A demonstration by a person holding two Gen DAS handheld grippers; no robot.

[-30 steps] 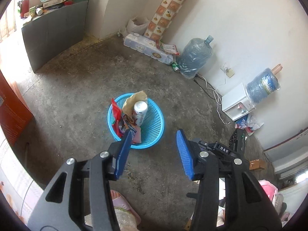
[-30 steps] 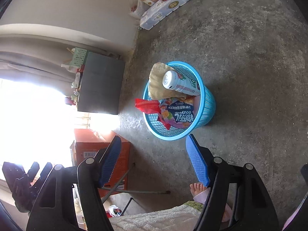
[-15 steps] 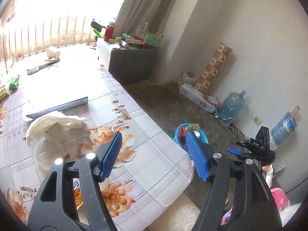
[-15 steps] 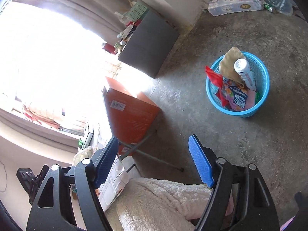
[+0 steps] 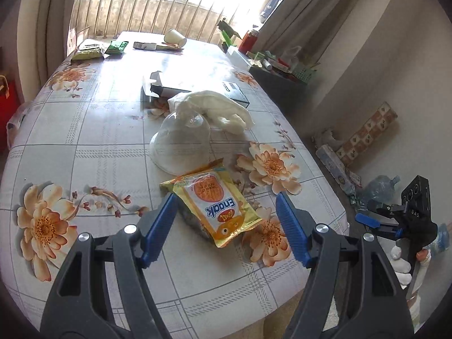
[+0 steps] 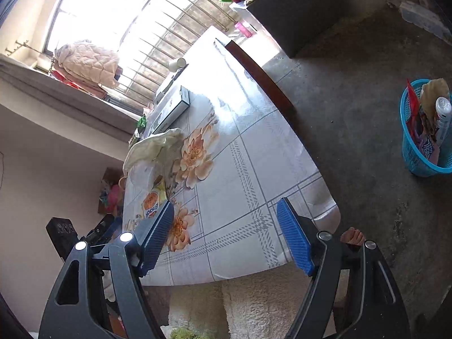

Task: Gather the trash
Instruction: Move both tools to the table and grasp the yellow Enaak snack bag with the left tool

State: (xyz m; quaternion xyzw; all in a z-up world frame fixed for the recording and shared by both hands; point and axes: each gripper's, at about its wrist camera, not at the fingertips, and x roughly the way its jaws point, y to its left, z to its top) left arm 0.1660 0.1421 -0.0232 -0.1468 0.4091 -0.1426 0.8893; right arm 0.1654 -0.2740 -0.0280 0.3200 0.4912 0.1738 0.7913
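**Both views swung from basket to desk; snack packet lined up as next pickup**

A second earlier both wrist cameras looked down at the blue basket (image 6: 423,152) on the concrete floor, already holding a bottle, a red wrapper and other scraps. By this moment both had come round to the desk (image 5: 93,141) under its flowered cloth. Judged from that, a drop-off was finished and a fresh item was being sought. The basket now sat well apart from the desk, at the right edge of the right wrist view.

The left gripper (image 5: 226,228) hovered over the desk's near end, jaws wide apart and empty, bracketing the yellow snack packet (image 5: 217,200) in the picture. Whether it was low enough to touch could not be told. The right gripper (image 6: 224,237) hung off the desk's corner, jaws likewise apart, nothing between them.

The packet lay flat on the cloth, orange printing face up, foil crinkled, top edge looking torn open; likely light and slippery, best pinched across its narrow width. Just behind it stood an upturned clear plastic bowl (image 5: 180,144), touching or nearly so, and beyond that a crumpled white cloth (image 5: 214,107) and a flat grey box (image 5: 197,89). Smaller litter waited at the far end by the window: a tipped paper cup (image 5: 175,37) and green packets (image 5: 97,50).
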